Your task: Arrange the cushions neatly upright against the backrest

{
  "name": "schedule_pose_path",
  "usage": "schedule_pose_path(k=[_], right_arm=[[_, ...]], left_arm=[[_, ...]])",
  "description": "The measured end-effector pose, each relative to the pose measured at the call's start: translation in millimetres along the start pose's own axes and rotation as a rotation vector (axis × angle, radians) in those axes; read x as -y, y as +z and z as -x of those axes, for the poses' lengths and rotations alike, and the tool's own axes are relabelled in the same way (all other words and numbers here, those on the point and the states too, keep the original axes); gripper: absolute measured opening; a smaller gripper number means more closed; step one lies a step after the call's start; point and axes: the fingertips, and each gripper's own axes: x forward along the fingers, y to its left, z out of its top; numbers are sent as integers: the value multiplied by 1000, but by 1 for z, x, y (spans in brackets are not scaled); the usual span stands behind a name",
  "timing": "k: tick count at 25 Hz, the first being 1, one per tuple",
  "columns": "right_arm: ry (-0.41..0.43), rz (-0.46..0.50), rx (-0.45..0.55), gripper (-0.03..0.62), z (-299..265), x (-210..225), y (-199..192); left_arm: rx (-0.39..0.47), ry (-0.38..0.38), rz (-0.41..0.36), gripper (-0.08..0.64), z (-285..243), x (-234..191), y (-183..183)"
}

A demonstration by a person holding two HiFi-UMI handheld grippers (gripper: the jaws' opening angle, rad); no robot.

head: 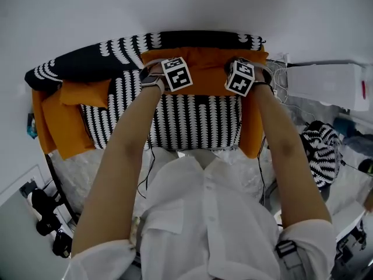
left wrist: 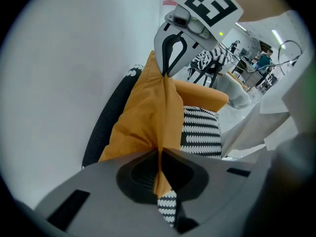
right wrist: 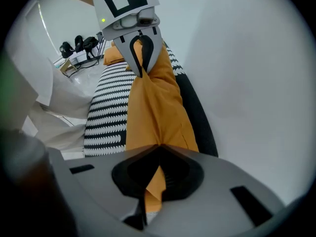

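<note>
An orange cushion stands on its edge along the black-and-white backrest of a small sofa. My left gripper is shut on its top edge near the left corner. My right gripper is shut on the same edge near the right corner. In the left gripper view the orange fabric is pinched between my jaws, and the right gripper clamps it farther along. The right gripper view mirrors this: cushion, own jaws, left gripper. A second orange cushion lies at the sofa's left end.
The striped seat lies below the held cushion. An orange strip hangs at the seat's right side. A white wall rises behind the backrest. A white box and a patterned bundle are at the right. Black gear sits on the floor at the left.
</note>
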Motion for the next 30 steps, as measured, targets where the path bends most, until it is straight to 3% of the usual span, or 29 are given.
schedule_pose_path(k=[6,13,23,26,30], right_arm=[[11,23,-25,15,-14,-4,-1],[-11,-55,-33,18,-20,0,-3],[-56,-52,-42,76,-11,11,0],[-81,-150,23,77,1,19,8],[-108,-377,165,77,25,28,22]], left_arm=[[-4,-10,-6,43,-13,-3,-6],[-1,15,-15,26,-16,-11,-6],[66,46,55,86,-1,-18,-3],[126,53,107,83,10,-18,4],[224,69,207,77,26,-15,11]])
